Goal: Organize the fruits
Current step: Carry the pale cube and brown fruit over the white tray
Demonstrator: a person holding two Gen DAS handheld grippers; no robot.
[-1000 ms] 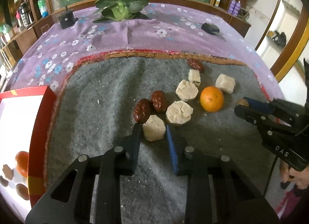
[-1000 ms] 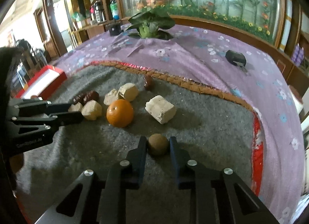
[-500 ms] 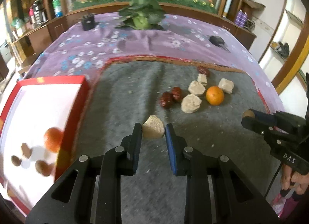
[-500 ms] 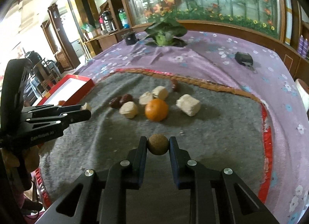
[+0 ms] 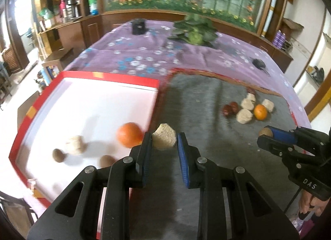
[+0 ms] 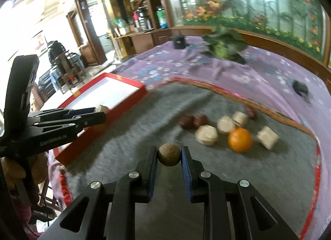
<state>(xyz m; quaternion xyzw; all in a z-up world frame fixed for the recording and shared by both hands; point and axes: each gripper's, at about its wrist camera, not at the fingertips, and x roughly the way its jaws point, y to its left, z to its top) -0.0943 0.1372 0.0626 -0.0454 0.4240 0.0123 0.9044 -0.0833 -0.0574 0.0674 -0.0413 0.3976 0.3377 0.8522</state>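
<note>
Two grippers, both loaded. The left gripper is clamped on a pale beige faceted chunk, held in the air right at the near edge of the red-rimmed box with a white floor, roughly over the seam where the box meets the grey felt mat. The right gripper is squeezing a small round brown fruit and hangs above the mat's near part, pointing down at an angle toward the pile.

Count inside the box, left wrist view: one orange, one beige chunk, and two small brown round fruits, all bunched toward its near side. It's blurry there, so take the shapes loosely.

Count still on the mat, right wrist view: one orange, four beige chunks, and three dark red dates. Two of the dates sit touching each other on the left of the pile, and the third date is behind the chunks, close to the mat's far edge.

The mat lies on a purple flowered tablecloth, with a leafy green plant and a black cup toward the far edge. At the bottom right of the left wrist view a person's hand shows at the right gripper's handle.
</note>
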